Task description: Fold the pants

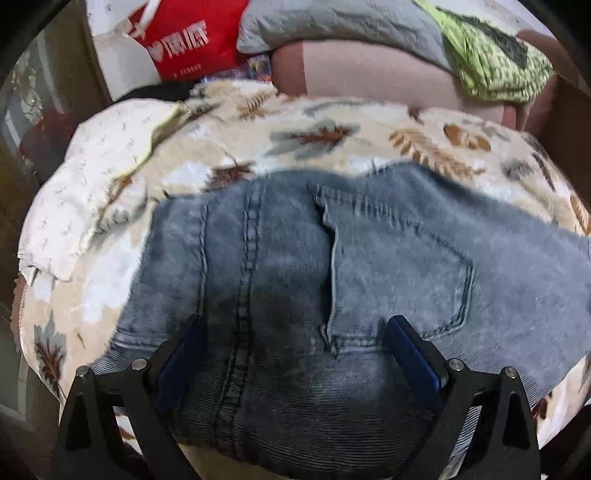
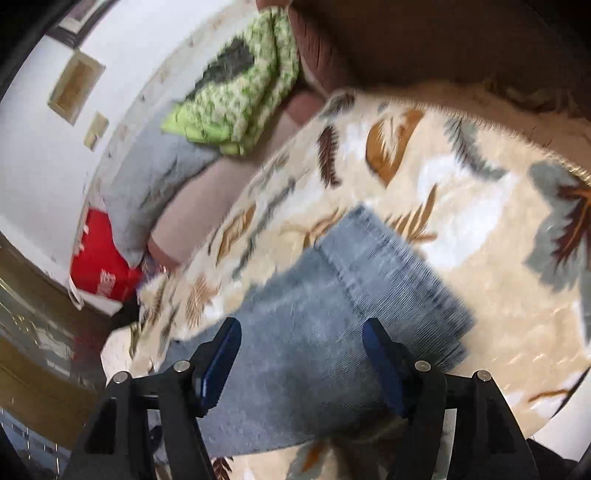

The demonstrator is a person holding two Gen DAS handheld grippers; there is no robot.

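Blue-grey jeans [image 1: 332,266] lie folded on a cream blanket with a leaf print [image 1: 332,136]. In the left wrist view their seat faces up, with a back pocket [image 1: 402,266] and a centre seam showing. My left gripper [image 1: 295,332] is open just above the jeans, its jaws wide apart either side of the seat and pocket. In the right wrist view the jeans [image 2: 332,314] show a folded leg end. My right gripper [image 2: 301,341] is open above that denim, holding nothing.
A pink bolster [image 1: 369,70], a grey pillow [image 1: 332,22] and a green patterned cloth [image 1: 495,62] lie at the far side of the blanket. A red bag [image 1: 188,40] stands at the back left. A white cloth [image 1: 85,192] lies left of the jeans.
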